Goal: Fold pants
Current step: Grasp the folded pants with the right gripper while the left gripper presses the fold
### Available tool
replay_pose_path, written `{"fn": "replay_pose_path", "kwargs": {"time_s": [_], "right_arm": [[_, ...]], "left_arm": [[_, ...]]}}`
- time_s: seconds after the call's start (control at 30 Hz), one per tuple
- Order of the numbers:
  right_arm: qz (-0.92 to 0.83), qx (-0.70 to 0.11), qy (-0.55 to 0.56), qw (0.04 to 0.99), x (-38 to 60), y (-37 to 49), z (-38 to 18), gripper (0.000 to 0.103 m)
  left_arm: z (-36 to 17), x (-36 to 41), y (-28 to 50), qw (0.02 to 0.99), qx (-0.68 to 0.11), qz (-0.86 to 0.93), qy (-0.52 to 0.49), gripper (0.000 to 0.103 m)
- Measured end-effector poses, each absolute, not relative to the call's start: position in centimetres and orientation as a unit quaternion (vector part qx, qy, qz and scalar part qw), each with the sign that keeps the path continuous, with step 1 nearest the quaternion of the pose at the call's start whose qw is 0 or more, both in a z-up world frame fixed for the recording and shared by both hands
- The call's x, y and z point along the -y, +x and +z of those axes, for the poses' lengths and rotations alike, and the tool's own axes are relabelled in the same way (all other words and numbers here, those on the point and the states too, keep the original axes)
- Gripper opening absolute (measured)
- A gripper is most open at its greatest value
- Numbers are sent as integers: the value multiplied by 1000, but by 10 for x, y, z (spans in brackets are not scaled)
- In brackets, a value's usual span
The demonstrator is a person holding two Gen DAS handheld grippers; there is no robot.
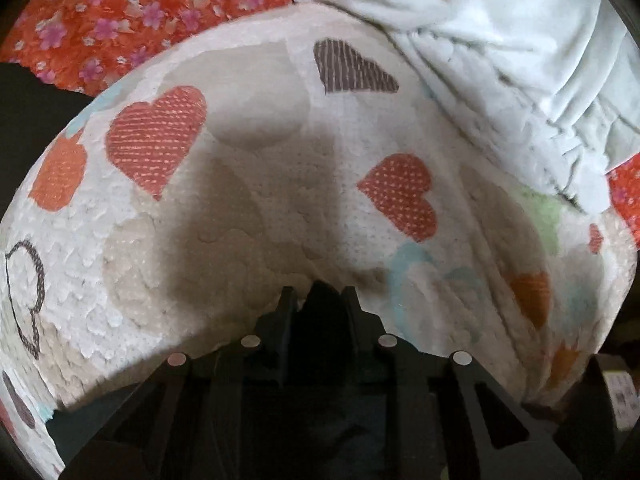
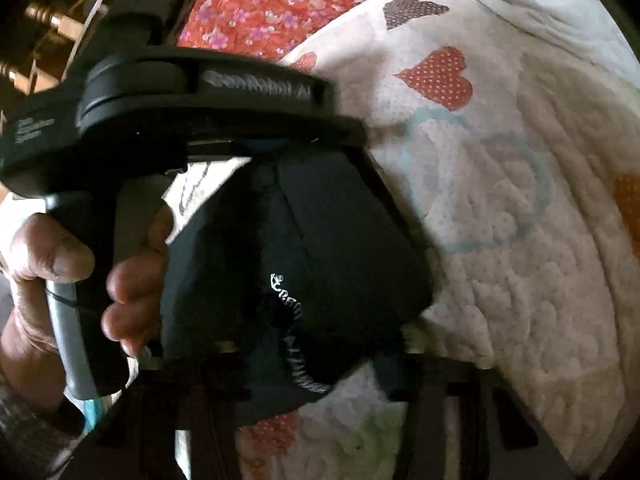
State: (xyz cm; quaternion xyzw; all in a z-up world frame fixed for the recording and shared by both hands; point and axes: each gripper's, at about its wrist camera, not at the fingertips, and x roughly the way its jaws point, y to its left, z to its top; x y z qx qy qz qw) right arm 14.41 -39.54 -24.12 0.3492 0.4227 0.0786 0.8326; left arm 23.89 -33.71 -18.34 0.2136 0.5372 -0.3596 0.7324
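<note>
Both grippers on black pants (image 2: 320,240): left gripper (image 1: 318,294) clamped on cloth at fingertips; right gripper (image 2: 316,344) buried under pants bunched ahead, grip indeterminate. Heart quilt (image 1: 280,160) beneath.

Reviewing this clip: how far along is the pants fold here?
Done: nothing lies neatly folded in either view. In hand: the left gripper has its fingers closed on dark cloth of the black pants, which hang bunched above the heart-print quilt; the right gripper's hold is hidden. Left: spread the pants flat, then fold them.
</note>
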Motion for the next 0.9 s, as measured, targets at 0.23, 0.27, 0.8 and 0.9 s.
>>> {"fn": "replay_pose_path", "kwargs": {"time_s": [0.23, 0.27, 0.8, 0.9], "right_arm": [[102, -406, 306, 855, 377, 136, -204, 18], [108, -403, 294, 860, 370, 135, -194, 18], [236, -434, 56, 868, 175, 147, -140, 17], [246, -445, 19, 861, 141, 150, -147, 17]], "left_arm": [[-135, 276, 232, 762, -519, -368, 118, 15], [-126, 260, 233, 768, -516, -367, 96, 15], [-127, -6, 240, 798, -493, -289, -194, 15], [-141, -39, 241, 790, -493, -278, -235, 15]]}}
